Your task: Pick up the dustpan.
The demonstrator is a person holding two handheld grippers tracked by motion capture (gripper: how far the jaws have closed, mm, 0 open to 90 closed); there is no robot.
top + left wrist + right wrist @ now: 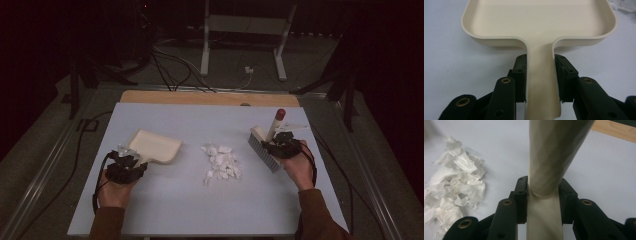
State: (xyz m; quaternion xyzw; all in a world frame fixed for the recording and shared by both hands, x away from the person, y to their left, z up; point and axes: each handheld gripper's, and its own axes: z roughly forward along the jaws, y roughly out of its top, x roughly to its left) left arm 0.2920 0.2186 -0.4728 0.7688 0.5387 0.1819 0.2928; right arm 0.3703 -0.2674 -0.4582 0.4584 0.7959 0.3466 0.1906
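Dustpan (539, 22) handle clamped in left gripper (540, 75); right gripper (544, 200) clamps brush (265, 145).

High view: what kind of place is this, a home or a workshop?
Probably a lab or recording studio, not a home. A white table stands on a carpeted floor, loose cables trail behind it, and a metal stand sits at the back. The surroundings are dark, with only the table lit.
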